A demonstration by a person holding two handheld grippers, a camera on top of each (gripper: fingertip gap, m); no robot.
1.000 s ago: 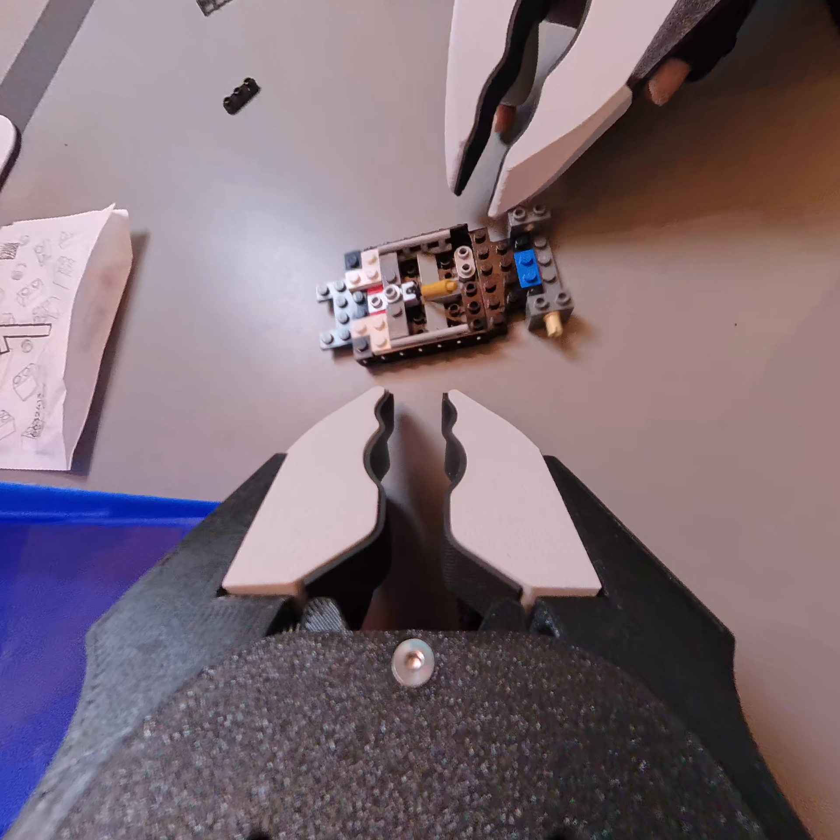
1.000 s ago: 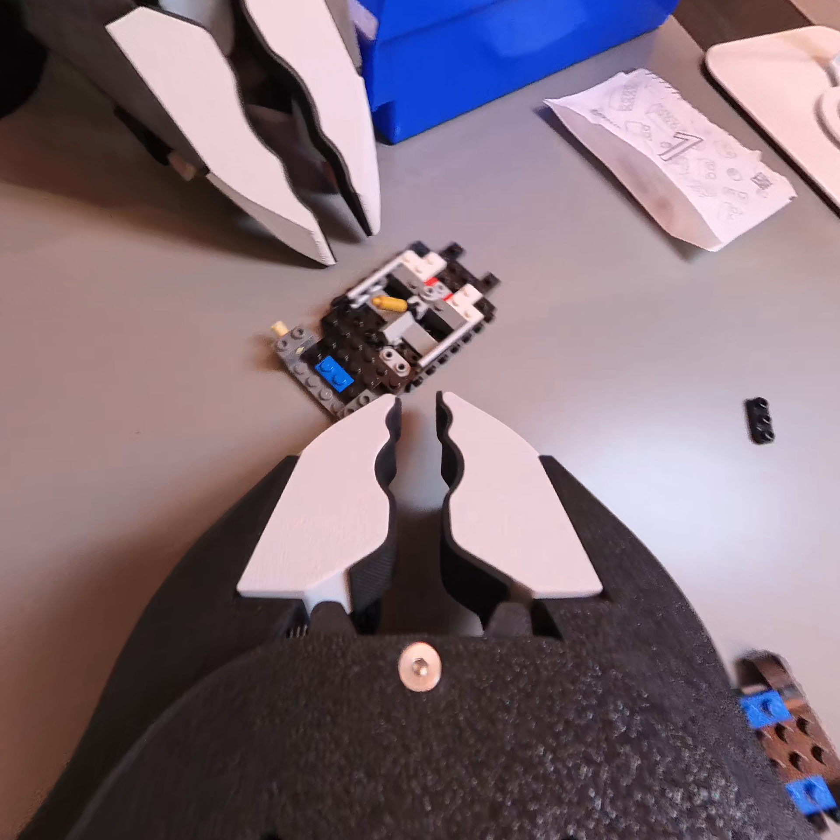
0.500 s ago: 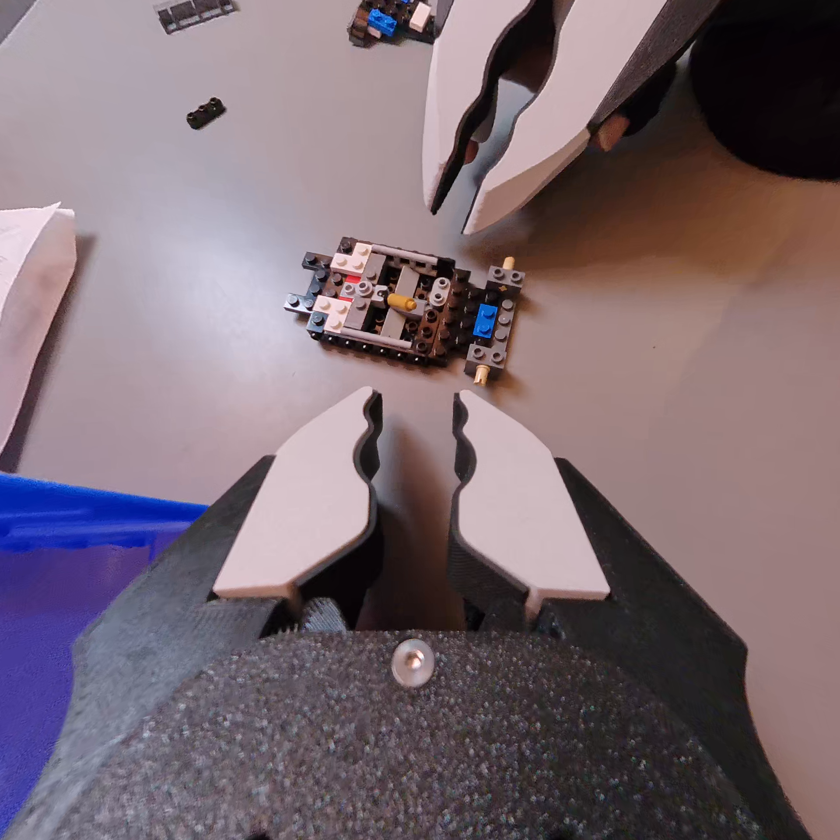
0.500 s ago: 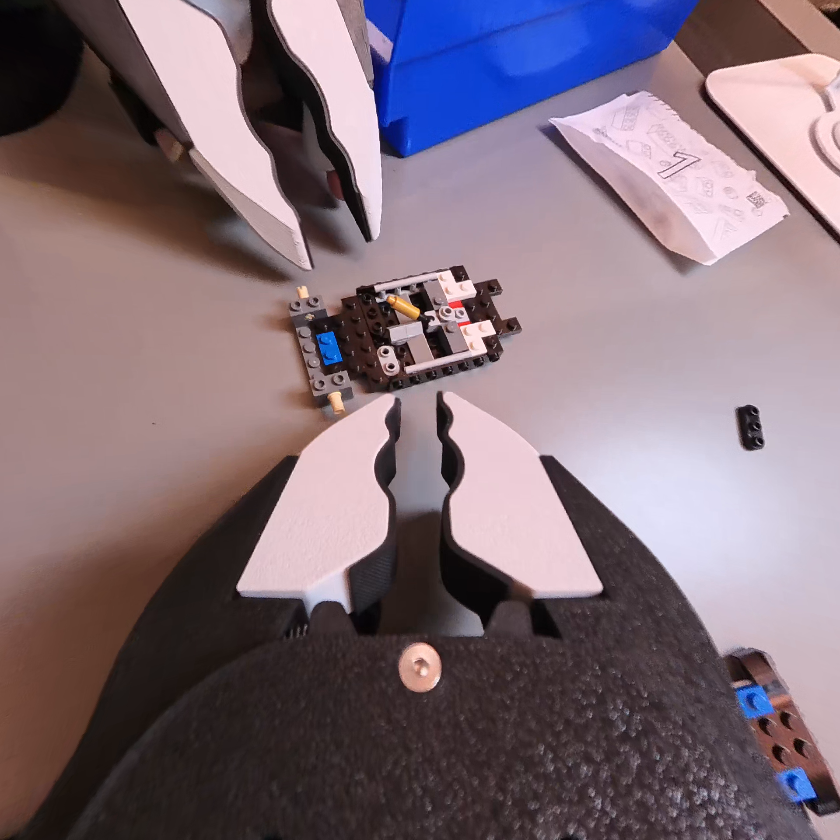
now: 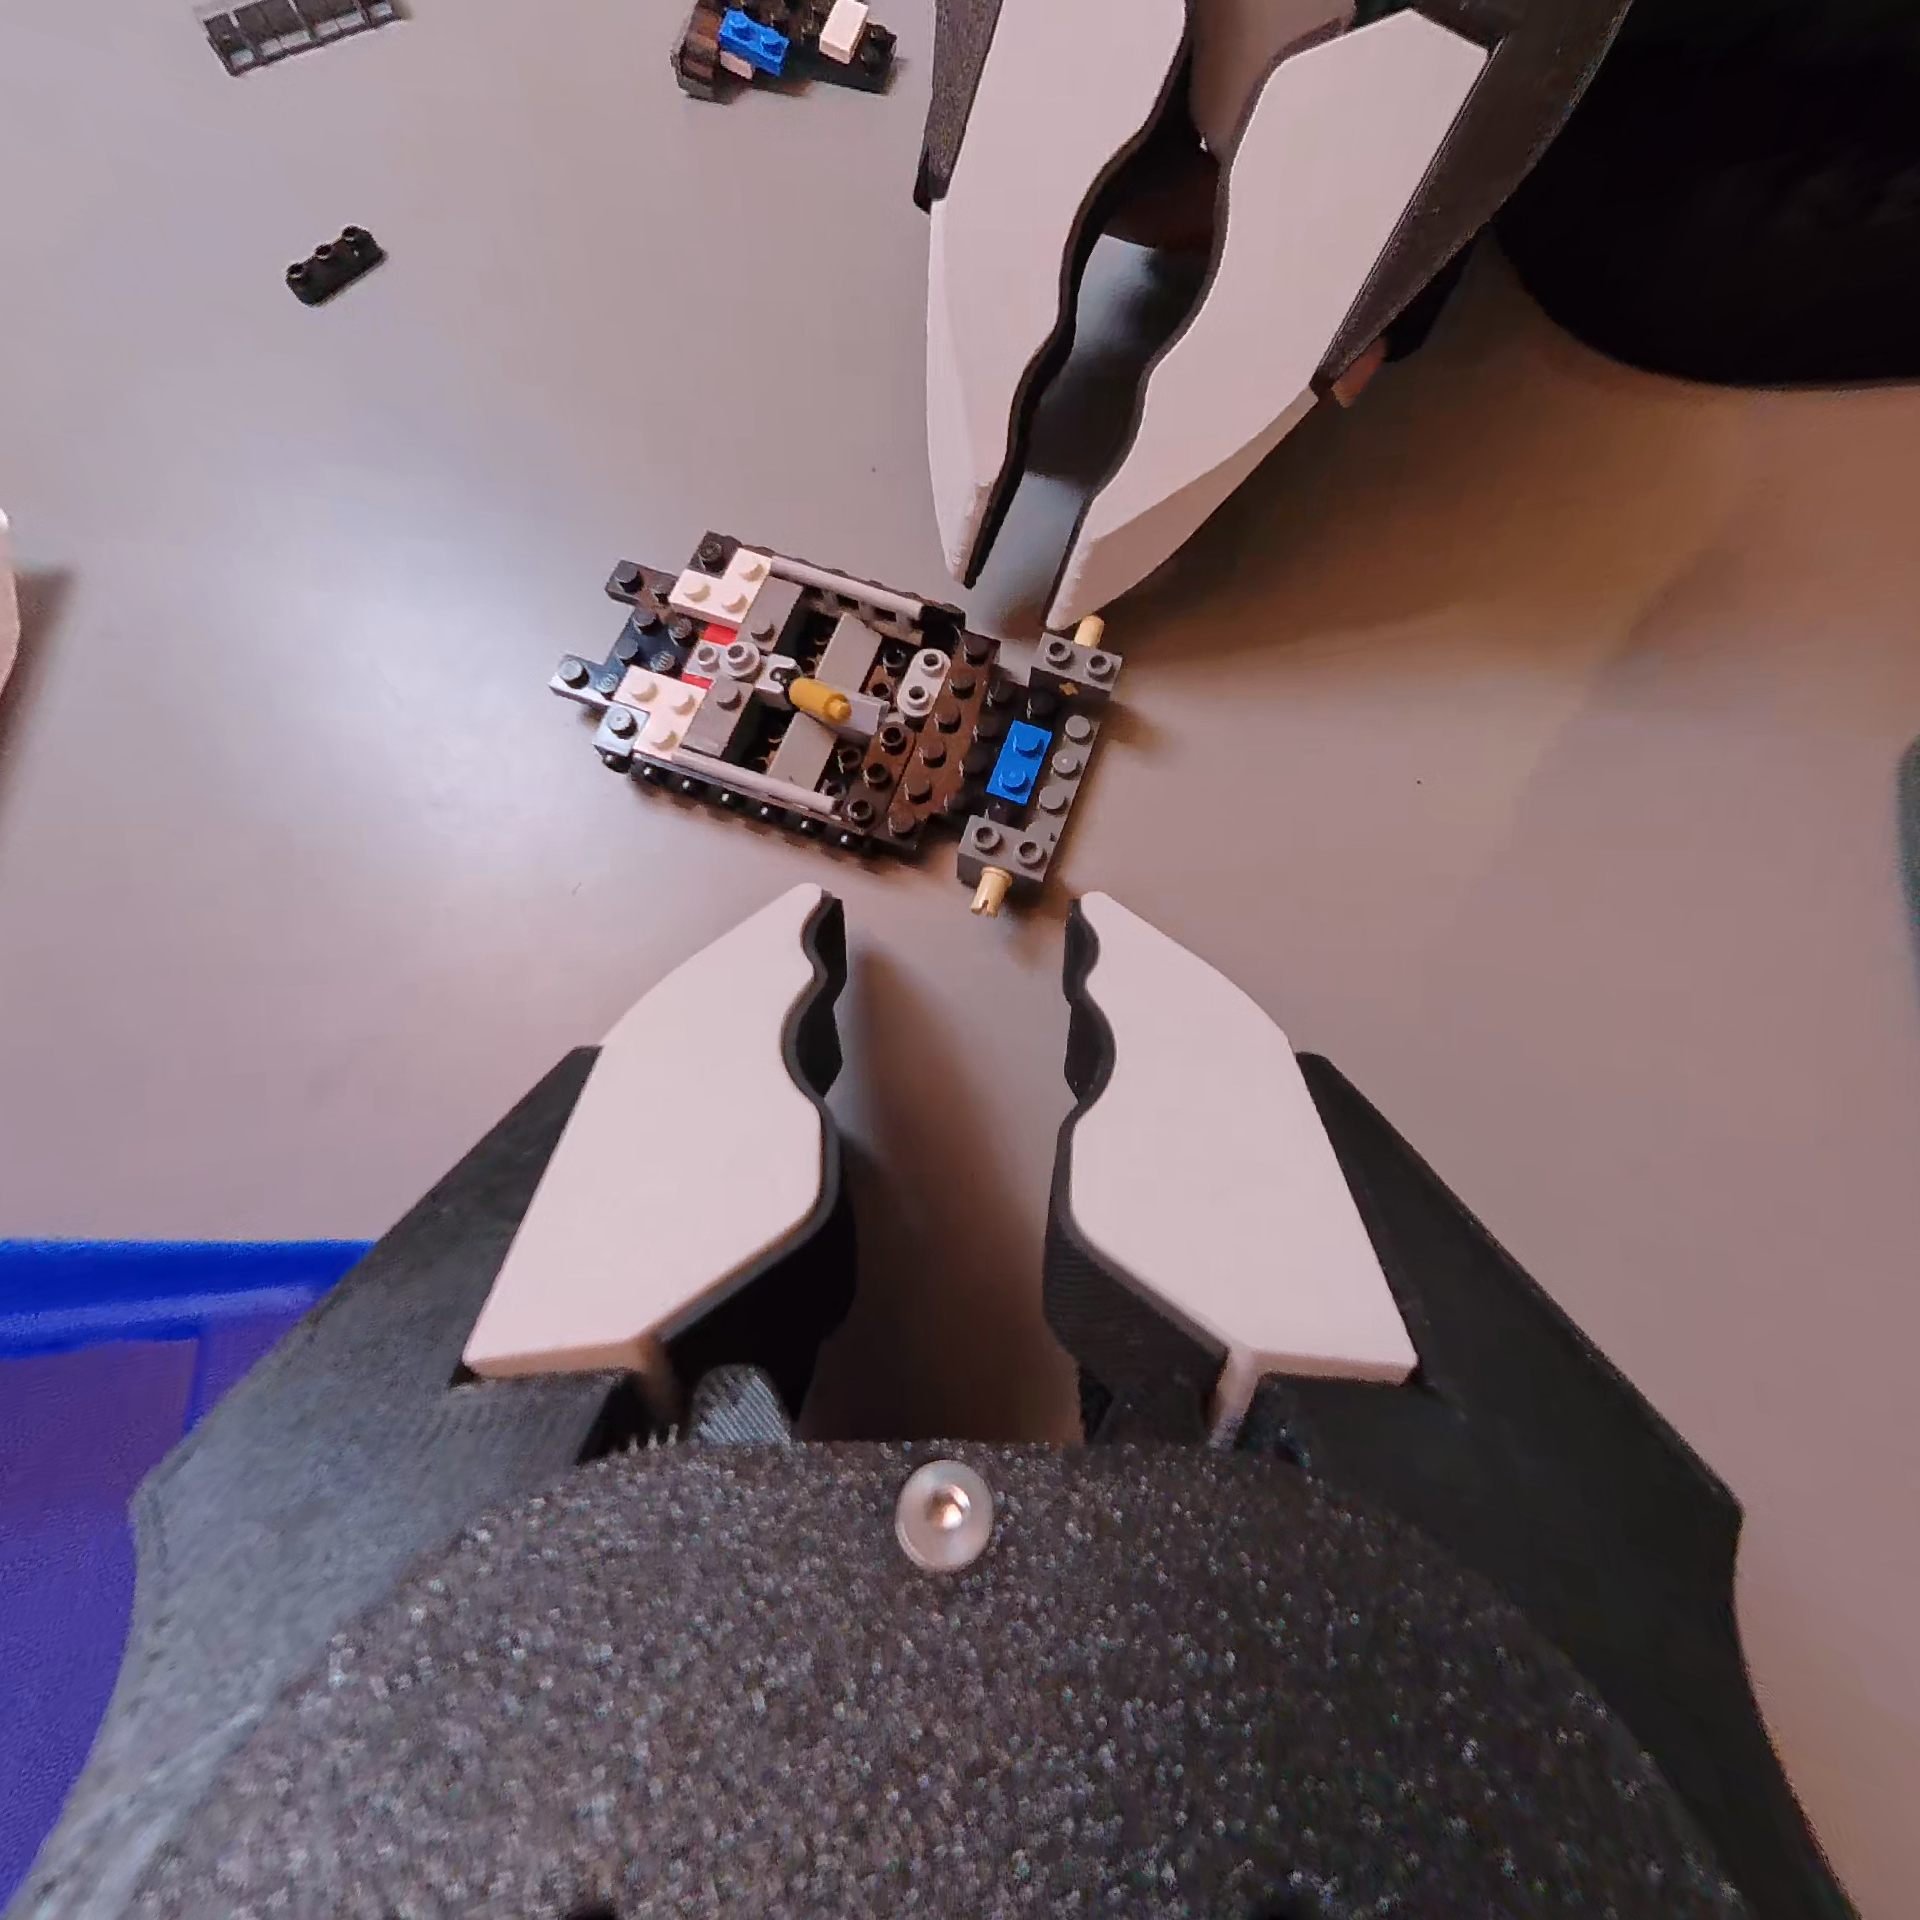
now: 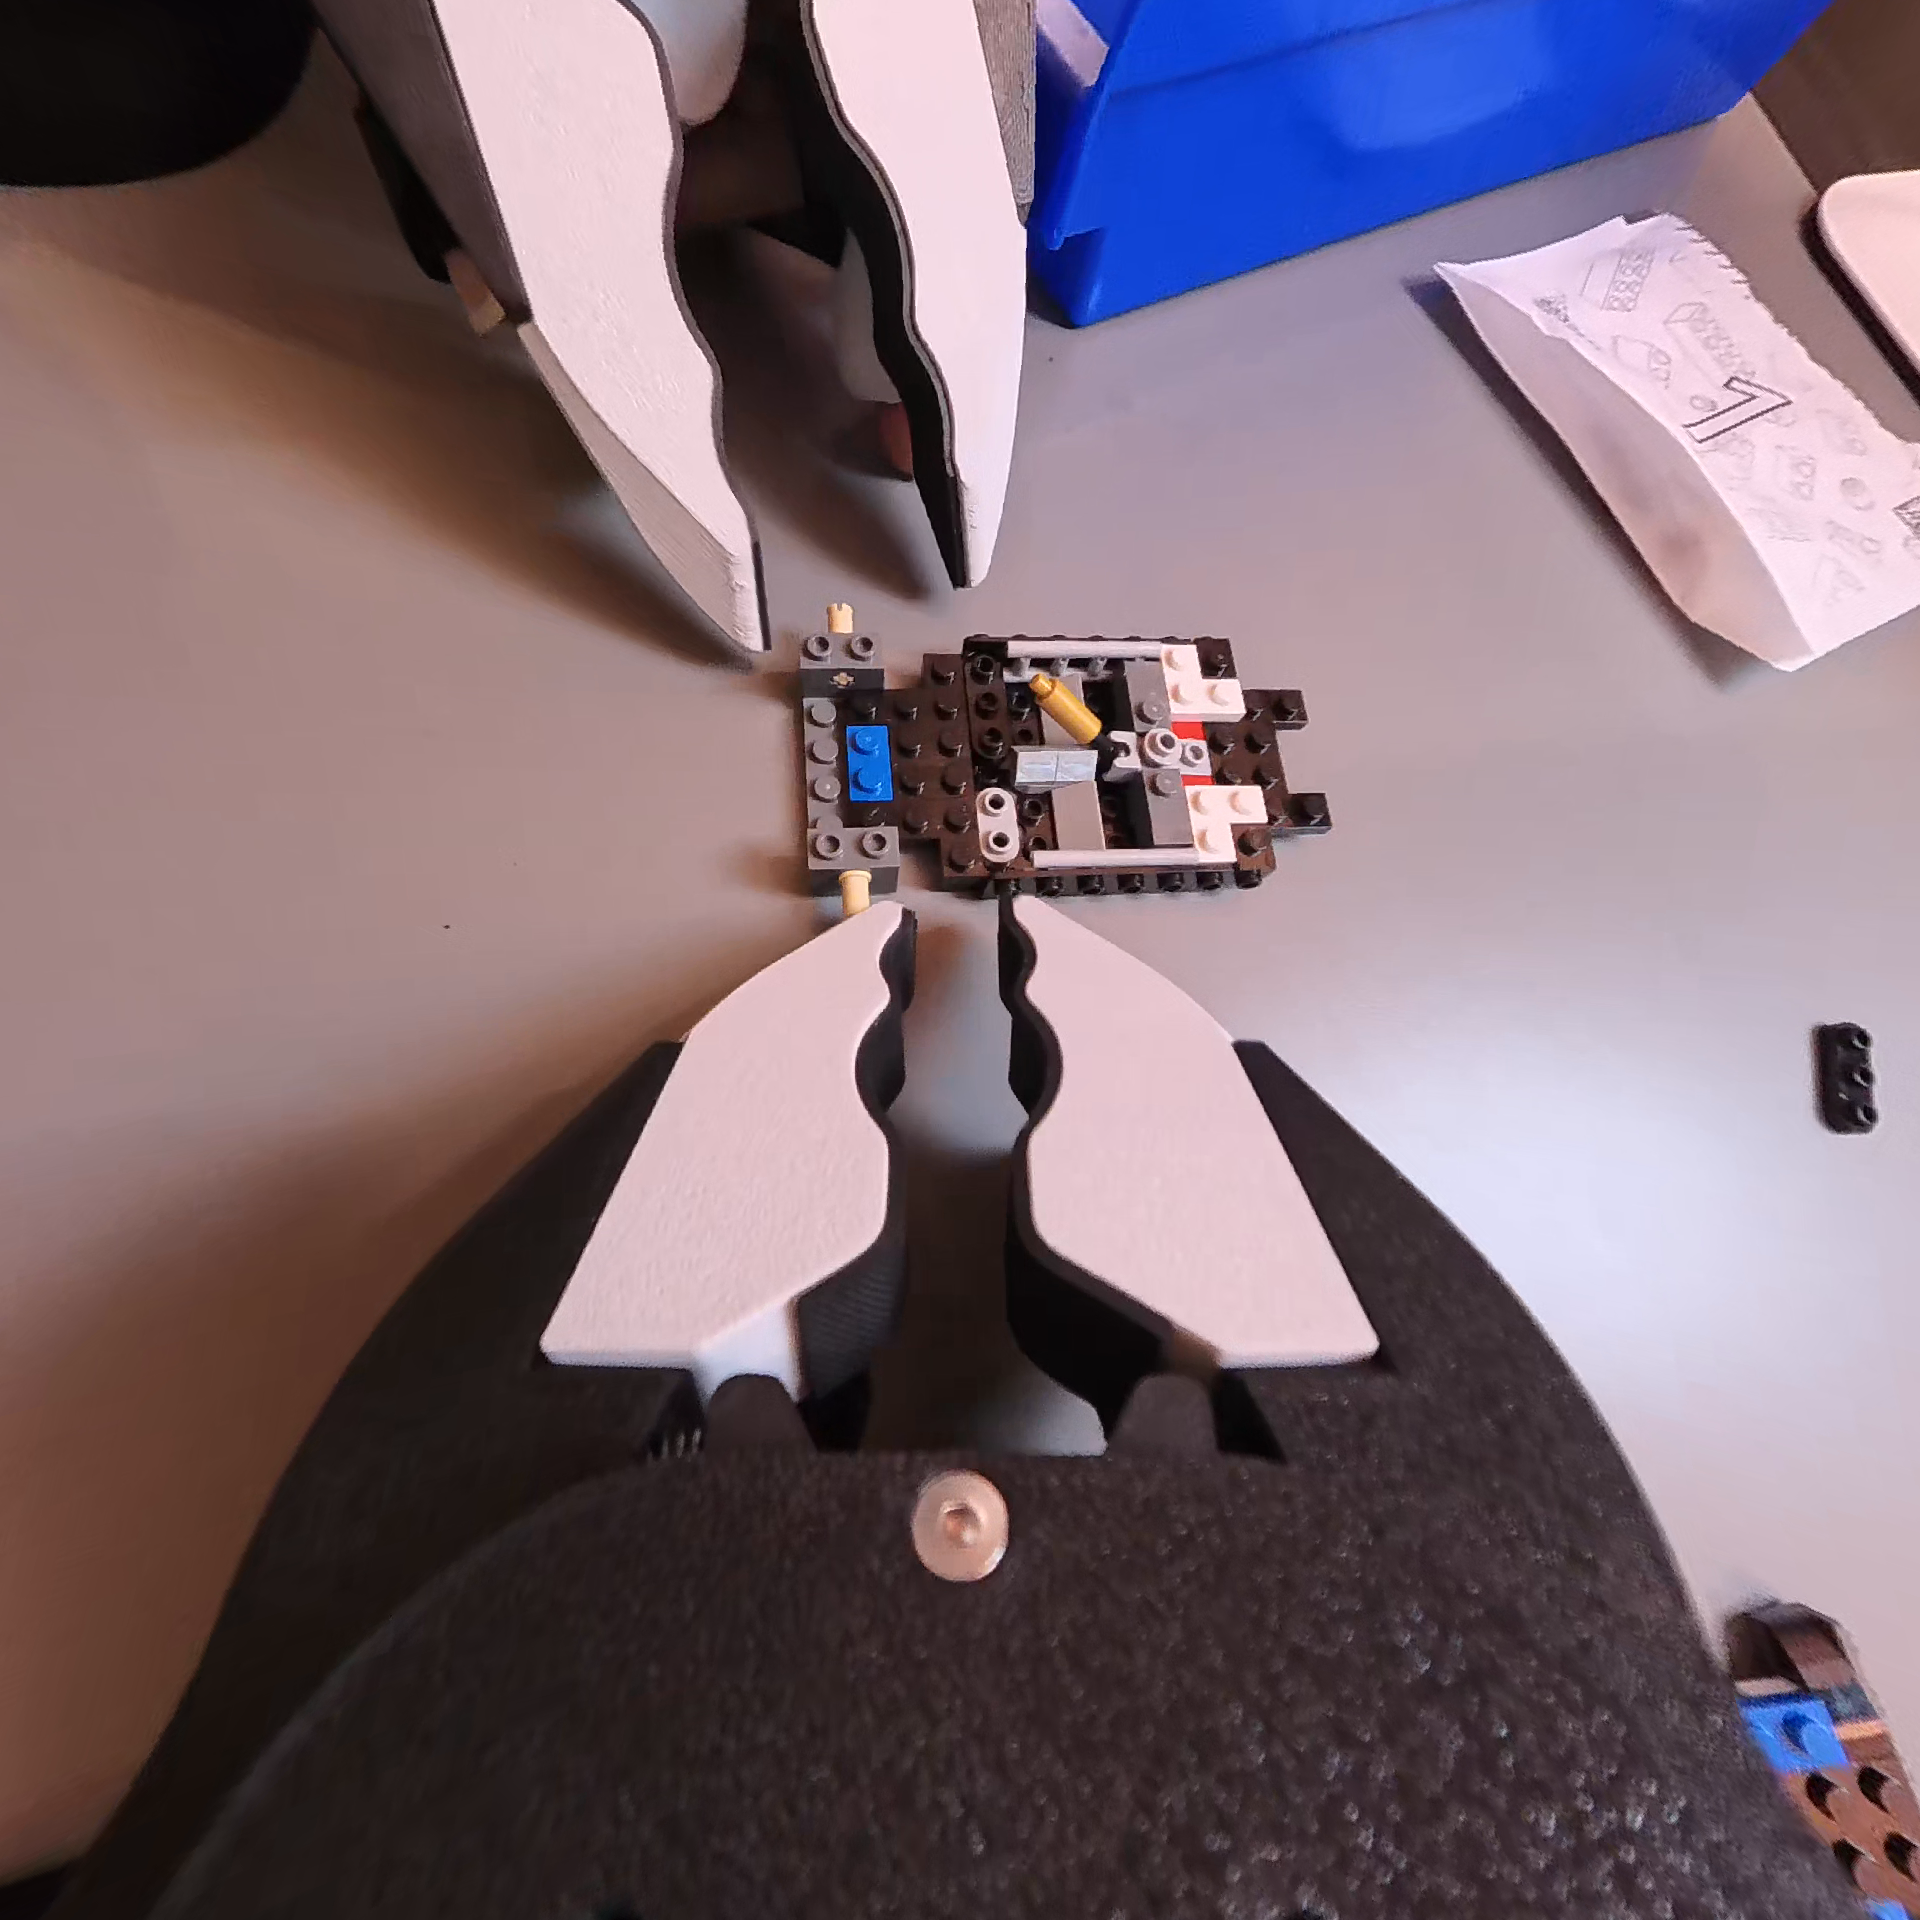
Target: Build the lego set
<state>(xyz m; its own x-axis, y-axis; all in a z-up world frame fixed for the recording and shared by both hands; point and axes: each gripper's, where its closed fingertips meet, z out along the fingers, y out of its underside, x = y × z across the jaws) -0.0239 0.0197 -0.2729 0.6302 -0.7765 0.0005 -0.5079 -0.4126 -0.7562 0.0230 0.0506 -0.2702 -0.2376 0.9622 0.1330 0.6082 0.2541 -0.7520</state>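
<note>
A flat brick assembly [image 5: 842, 717] of black, grey, white and blue pieces with a yellow peg lies on the grey table [image 5: 1455, 935]; it also shows in the right wrist view [image 6: 1039, 769]. My left gripper [image 5: 951, 914] is open and empty, its tips just short of the tan axle pin [image 5: 992, 894] on the assembly's grey end. My right gripper [image 6: 954, 920] is narrowly open and empty, its left fingertip [image 6: 883, 920] beside the opposite tan pin [image 6: 854, 894]. Each gripper shows across the assembly in the other's view: the right [image 5: 1023, 582], the left [image 6: 857, 603].
A blue bin [image 6: 1351, 125] stands behind my left gripper. A white printed paper bag [image 6: 1704, 416] lies to one side. A small black brick [image 5: 332, 265] lies loose. A second brown and blue brick assembly [image 5: 779, 47] lies beyond. Some 7 cm of space lies between my two pairs of fingers. It is some 15 cm from my right tips to the small black brick [image 5: 332, 265]. The right camera catches it too, in the right wrist view [image 6: 1833, 1063].
The assembly has been turned on the table and now lies crosswise between the grippers. My left gripper's jaws have opened wider. Both grippers have come closer to the grey axle end.
</note>
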